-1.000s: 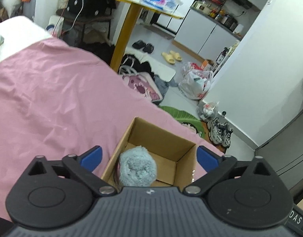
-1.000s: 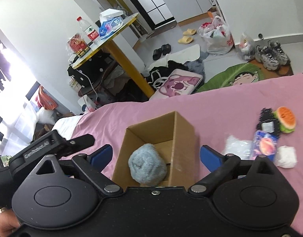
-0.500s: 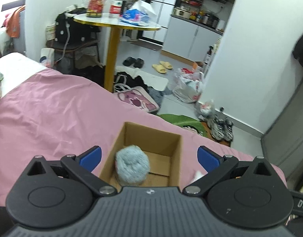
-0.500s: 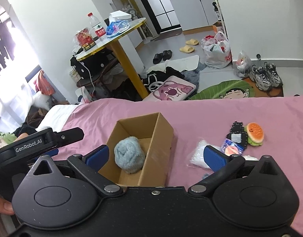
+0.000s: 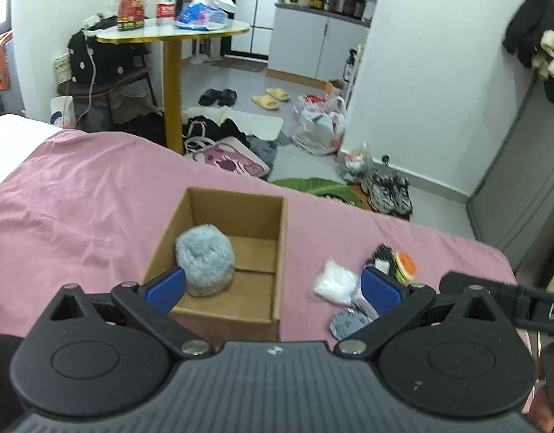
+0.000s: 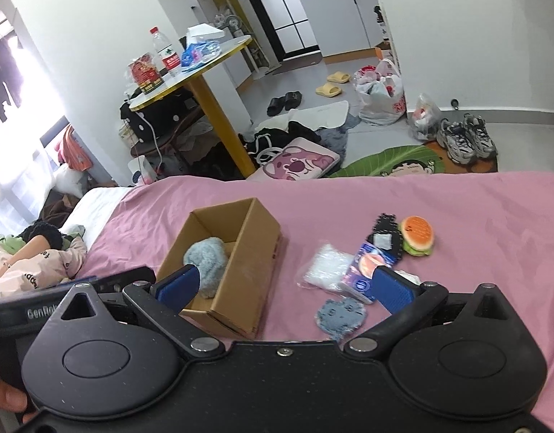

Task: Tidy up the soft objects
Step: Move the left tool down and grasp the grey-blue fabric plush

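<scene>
Box: cardboard box (image 6: pixel 219 270) on the pink bedspread (image 6: pixel 475 216), open-topped, fluffy grey ball (image 6: pixel 205 263) already inside.
Pile: loose soft items (image 6: pixel 349 270) lie just right of the box — best taken singly.
Grippers: left gripper (image 5: pixel 273 288) and right gripper (image 6: pixel 284 285) both spread wide, nothing held — one item to be centred between the pads before closing.

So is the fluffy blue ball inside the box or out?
Inside. The fluffy blue ball sits within the open cardboard box, its walls around it.
</scene>
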A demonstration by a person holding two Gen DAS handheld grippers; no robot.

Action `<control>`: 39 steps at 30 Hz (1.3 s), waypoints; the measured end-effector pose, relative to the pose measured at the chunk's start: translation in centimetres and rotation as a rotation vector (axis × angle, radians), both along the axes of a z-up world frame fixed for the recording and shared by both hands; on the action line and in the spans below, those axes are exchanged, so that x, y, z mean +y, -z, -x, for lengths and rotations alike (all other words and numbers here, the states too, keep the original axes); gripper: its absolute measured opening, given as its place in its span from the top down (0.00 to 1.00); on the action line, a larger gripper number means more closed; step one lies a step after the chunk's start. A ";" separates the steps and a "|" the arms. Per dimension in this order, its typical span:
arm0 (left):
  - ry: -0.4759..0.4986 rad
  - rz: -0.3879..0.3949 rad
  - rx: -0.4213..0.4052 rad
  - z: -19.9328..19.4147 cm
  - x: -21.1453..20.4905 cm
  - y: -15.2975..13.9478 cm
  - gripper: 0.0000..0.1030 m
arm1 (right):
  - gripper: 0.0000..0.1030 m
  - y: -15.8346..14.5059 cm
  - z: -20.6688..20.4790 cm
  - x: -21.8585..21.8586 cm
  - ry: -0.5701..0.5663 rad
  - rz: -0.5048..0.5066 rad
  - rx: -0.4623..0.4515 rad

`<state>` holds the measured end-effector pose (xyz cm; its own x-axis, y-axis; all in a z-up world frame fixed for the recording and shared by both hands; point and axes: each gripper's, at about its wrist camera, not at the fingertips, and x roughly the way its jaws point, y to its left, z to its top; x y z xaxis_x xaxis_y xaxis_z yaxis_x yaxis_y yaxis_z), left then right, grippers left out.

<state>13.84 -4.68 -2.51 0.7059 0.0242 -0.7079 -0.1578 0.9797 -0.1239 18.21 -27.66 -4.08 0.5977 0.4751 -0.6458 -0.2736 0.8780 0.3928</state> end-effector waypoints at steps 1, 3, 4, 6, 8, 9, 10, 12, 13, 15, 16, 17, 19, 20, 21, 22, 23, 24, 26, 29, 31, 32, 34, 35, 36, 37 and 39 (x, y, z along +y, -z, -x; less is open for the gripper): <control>0.005 -0.003 0.008 0.1 -0.4 0.1 0.01 | 0.00 0.1 0.0 -0.3 0.004 -0.006 0.004; 0.012 -0.013 0.017 0.2 -1.3 0.3 0.01 | 0.00 0.5 -0.1 -1.1 0.022 -0.019 0.014; 0.013 -0.018 0.018 0.3 -1.7 0.4 0.01 | 0.00 0.7 -0.1 -1.5 0.030 -0.014 0.015; 0.018 -0.018 0.026 0.3 -2.3 0.8 0.01 | 0.00 1.2 -0.1 -2.0 0.046 -0.005 0.022; 0.022 -0.013 0.036 0.2 -2.8 1.1 0.01 | 0.00 1.7 -0.3 -2.6 0.062 -0.012 0.040; 0.024 -0.011 0.042 0.2 -3.1 1.3 0.01 | 0.00 1.9 -0.4 -2.8 0.074 -0.010 0.048; 0.022 -0.013 0.049 0.1 -3.4 1.5 0.01 | 0.00 2.1 -0.4 -3.0 0.084 -0.007 0.049; 0.019 -0.036 0.041 0.1 -4.1 1.7 0.01 | 0.00 2.6 -0.4 -3.3 0.092 -0.003 0.060; 0.031 -0.047 0.038 0.1 -4.5 1.8 0.01 | 0.00 2.8 -0.4 -3.4 0.095 -0.011 0.065; 0.051 -0.043 0.054 -0.2 -5.1 2.2 0.01 | 0.00 3.2 -0.5 -3.8 0.102 -0.016 0.074; 0.047 -0.040 0.063 -0.4 -5.4 2.4 0.01 | 0.00 3.4 -0.6 -4.0 0.110 -0.022 0.078; 0.040 -0.042 0.065 -0.4 -5.5 2.5 0.01 | 0.00 3.6 -0.7 -4.3 0.116 -0.026 0.083; 0.029 -0.048 0.060 -0.6 -5.9 2.7 0.01 | 0.00 3.9 -0.9 -4.7 0.115 -0.033 0.088; 0.031 -0.051 0.060 -0.7 -6.1 2.8 0.01 | 0.00 3.9 -1.0 -4.8 0.115 -0.034 0.087; 0.032 -0.056 0.062 -0.8 -6.4 3.0 0.01 | 0.00 4.0 -1.1 -4.9 0.116 -0.035 0.085; 0.030 -0.060 0.065 -1.0 -6.6 3.2 0.01 | 0.00 4.0 -1.2 -5.1 0.118 -0.033 0.084; 0.027 -0.061 0.067 -1.2 -6.7 3.5 0.01 | 0.00 4.1 -1.3 -5.1 0.118 -0.028 0.081; 0.024 -0.059 0.069 -1.4 -6.8 3.6 0.01 | 0.00 4.1 -1.4 -5.2 0.117 -0.025 0.080; 0.018 -0.051 0.074 -1.8 -7.0 4.2 0.01 | 0.01 4.5 -2.0 -5.2 0.106 -0.015 0.091; 0.012 -0.036 0.096 -2.7 -7.3 5.3 0.02 | 0.06 5.3 -2.9 -4.9 0.083 -0.001 0.119; 0.008 -0.021 0.107 -3.2 -7.4 6.0 0.03 | 0.09 5.7 -3.4 -4.8 0.069 0.007 0.134; 0.003 -0.016 0.113 -3.5 -7.5 6.4 0.03 | 0.09 6.0 -3.8 -4.8 0.065 0.018 0.142; -0.002 -0.008 0.121 -4.0 -7.8 7.0 0.03 | 0.10 6.4 -4.4 -4.9 0.061 0.028 0.155; -0.004 -0.005 0.125 -4.2 -7.9 7.4 0.03 | 0.13 6.8 -4.8 -5.1 0.060 0.026 0.167; -0.006 -0.005 0.129 -4.5 -8.0 7.8 0.03 | 0.14 7.0 -5.1 -5.1 0.059 0.027 0.175; -0.009 -0.002 0.135 -4.7 -8.1 8.2 0.04 | 0.16 7.3 -5.5 -5.2 0.059 0.035 0.182; -0.012 0.011 0.149 -5.3 -8.4 9.0 0.06 | 0.16 7.9 -6.1 -5.2 0.054 0.048 0.195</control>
<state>19.10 -13.04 -11.52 0.5929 0.0235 -0.8049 -0.1870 0.9763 -0.1092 24.31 -32.90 -11.99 0.4829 0.4119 -0.7728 -0.1483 0.9082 0.3914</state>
